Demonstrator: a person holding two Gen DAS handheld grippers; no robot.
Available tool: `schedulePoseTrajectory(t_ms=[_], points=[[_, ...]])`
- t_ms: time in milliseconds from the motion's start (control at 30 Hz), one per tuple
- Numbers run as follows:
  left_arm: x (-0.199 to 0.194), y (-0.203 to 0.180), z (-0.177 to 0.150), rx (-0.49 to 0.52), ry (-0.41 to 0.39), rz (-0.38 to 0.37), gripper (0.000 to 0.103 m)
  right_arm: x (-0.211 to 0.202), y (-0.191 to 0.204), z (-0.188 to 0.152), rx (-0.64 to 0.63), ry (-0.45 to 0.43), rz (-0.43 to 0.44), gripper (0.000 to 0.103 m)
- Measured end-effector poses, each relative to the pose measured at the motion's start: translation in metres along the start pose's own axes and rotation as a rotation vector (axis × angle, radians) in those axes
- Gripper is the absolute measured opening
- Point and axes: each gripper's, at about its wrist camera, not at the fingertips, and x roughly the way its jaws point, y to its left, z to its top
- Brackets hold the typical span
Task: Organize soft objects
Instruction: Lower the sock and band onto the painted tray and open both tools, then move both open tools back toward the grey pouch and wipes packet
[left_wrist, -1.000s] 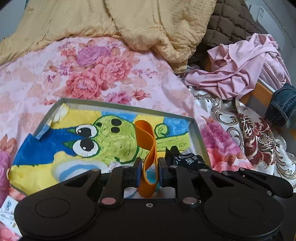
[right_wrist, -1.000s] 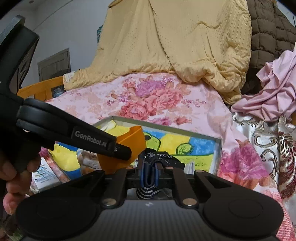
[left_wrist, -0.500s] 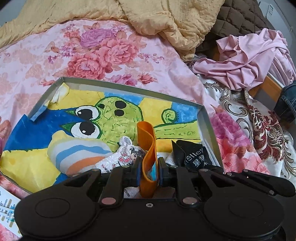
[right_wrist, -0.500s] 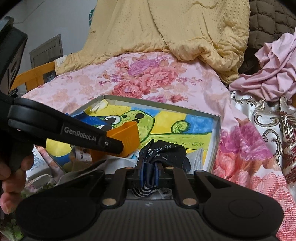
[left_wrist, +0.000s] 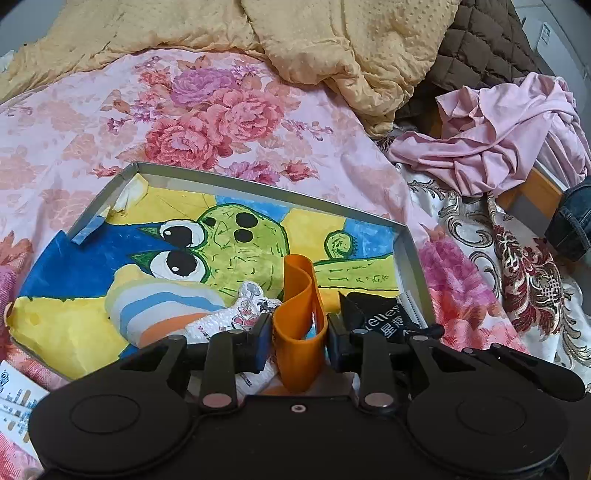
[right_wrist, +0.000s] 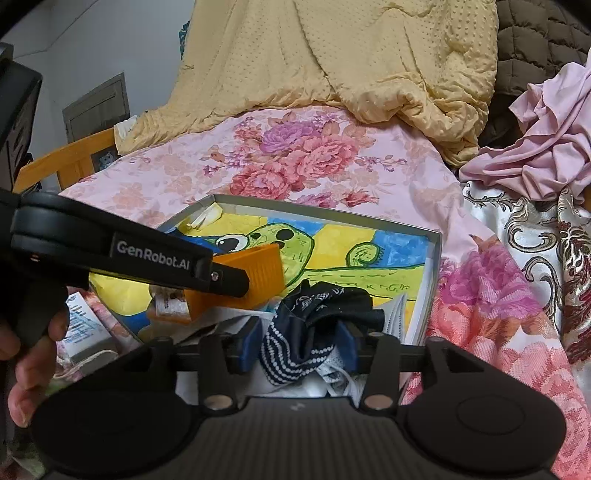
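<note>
Both wrist cameras look forward and downward along their fingers, close above a painted tray on the floral bedspread; both views share the tray and yellow blanket.

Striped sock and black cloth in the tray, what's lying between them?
Left wrist view: a white printed sock and the looped orange band, standing between the left claw's opened pads.

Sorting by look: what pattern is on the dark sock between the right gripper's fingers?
Navy sock with white dotted stripes; the right wrist view shows it best.
</note>
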Motion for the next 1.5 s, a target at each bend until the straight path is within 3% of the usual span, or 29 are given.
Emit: schedulePoseTrajectory(t_ms=[200, 433, 600, 867, 1000, 1067, 1167, 1500], points=[[-0.018, -0.005, -0.004, 0.027, -0.023, 0.027, 0.043, -0.014, 0.003, 0.001, -0.008, -0.019, 0.003, 0.071], [-0.042, -0.004, -0.013, 0.024, -0.052, 0.067, 0.049, -0.036, 0.001, 0.001, 0.007, -0.055, -0.008, 0.081], [-0.071, -0.003, -0.023, 0.012, -0.108, 0.09, 0.061, -0.058, 0.0, 0.001, 0.023, -0.095, -0.014, 0.088], [-0.128, -0.003, -0.047, 0.002, -0.197, 0.132, 0.078, -0.099, 0.01, -0.005, 0.03, -0.152, -0.027, 0.097], [-0.156, -0.003, -0.062, 0.007, -0.232, 0.149, 0.081, -0.121, 0.02, -0.011, 0.026, -0.182, -0.025, 0.1], [-0.167, -0.003, -0.072, 0.013, -0.247, 0.162, 0.091, -0.132, 0.026, -0.013, 0.015, -0.201, -0.025, 0.102], [-0.185, -0.003, -0.088, 0.025, -0.281, 0.182, 0.097, -0.147, 0.036, -0.02, 0.01, -0.218, -0.015, 0.102], [-0.233, 0.008, -0.137, 0.007, -0.333, 0.216, 0.102, -0.186, 0.073, -0.05, -0.028, -0.226, 0.004, 0.102]])
